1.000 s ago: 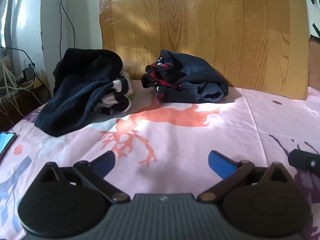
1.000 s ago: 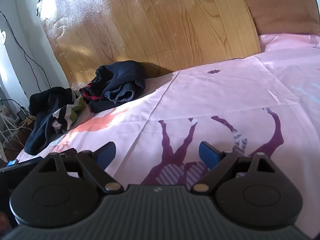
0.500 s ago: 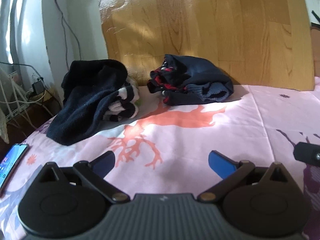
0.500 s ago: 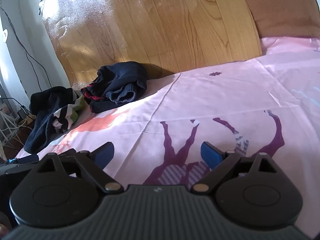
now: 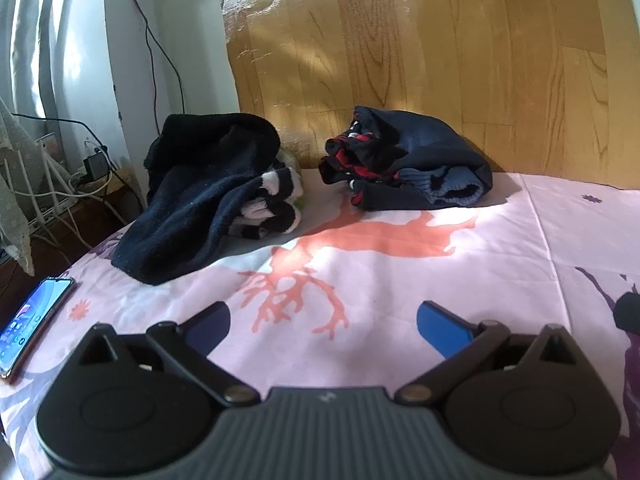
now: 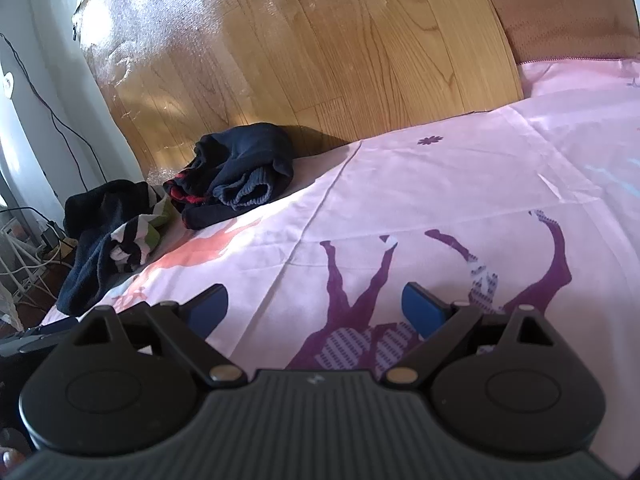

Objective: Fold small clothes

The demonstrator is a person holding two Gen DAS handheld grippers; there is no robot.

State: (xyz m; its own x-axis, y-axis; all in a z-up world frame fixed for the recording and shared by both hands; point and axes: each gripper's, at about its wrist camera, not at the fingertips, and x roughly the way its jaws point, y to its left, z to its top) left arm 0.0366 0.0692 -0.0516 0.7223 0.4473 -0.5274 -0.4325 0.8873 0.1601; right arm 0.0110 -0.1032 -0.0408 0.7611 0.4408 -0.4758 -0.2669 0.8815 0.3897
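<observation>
Two heaps of small clothes lie at the far end of a pink printed bedsheet (image 5: 400, 276). The left heap (image 5: 208, 196) is black cloth over striped black-and-white and green pieces; it also shows in the right wrist view (image 6: 108, 236). The right heap (image 5: 408, 164) is dark navy with red trim and a blue ribbed cuff; it also shows in the right wrist view (image 6: 240, 176). My left gripper (image 5: 324, 328) is open and empty, low over the sheet, well short of both heaps. My right gripper (image 6: 316, 308) is open and empty over the purple print.
A wooden board (image 5: 420, 60) stands behind the heaps. A phone (image 5: 32, 320) lies at the sheet's left edge. Cables and a charger (image 5: 92, 168) sit on the floor beyond the left edge. A brown cushion (image 6: 560, 12) is at the far right.
The left gripper has pulled back and swung slightly left, so the heaps sit further right and the phone shows more. The right gripper has barely shifted. Both stay open.
</observation>
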